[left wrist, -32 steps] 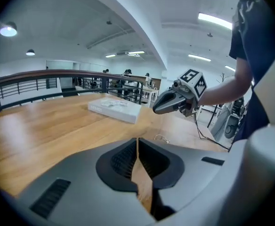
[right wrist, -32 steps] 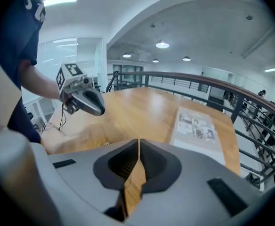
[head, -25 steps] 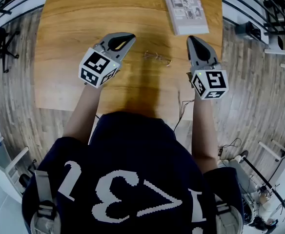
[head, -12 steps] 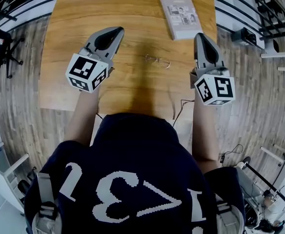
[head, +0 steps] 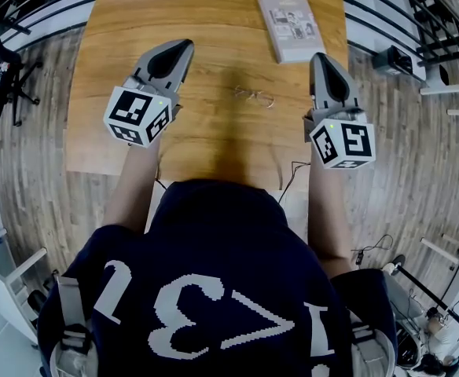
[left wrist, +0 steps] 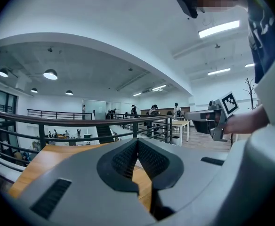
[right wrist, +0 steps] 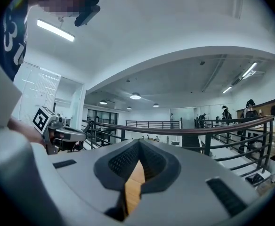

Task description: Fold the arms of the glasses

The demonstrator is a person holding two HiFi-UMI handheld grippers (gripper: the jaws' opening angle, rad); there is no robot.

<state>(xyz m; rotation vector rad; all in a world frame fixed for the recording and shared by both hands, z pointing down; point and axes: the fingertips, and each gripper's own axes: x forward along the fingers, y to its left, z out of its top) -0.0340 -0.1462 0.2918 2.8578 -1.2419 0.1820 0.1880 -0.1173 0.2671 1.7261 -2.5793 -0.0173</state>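
Seen from above, a pair of thin-framed glasses (head: 253, 96) lies on a wooden bench (head: 206, 14), between the two tools and apart from both. The left tool (head: 184, 46) and the right tool (head: 318, 57) hover level on either side — each with its jaws pressed together, nothing between them. A booklet (head: 292, 26) lies just beyond the right tool's tip.
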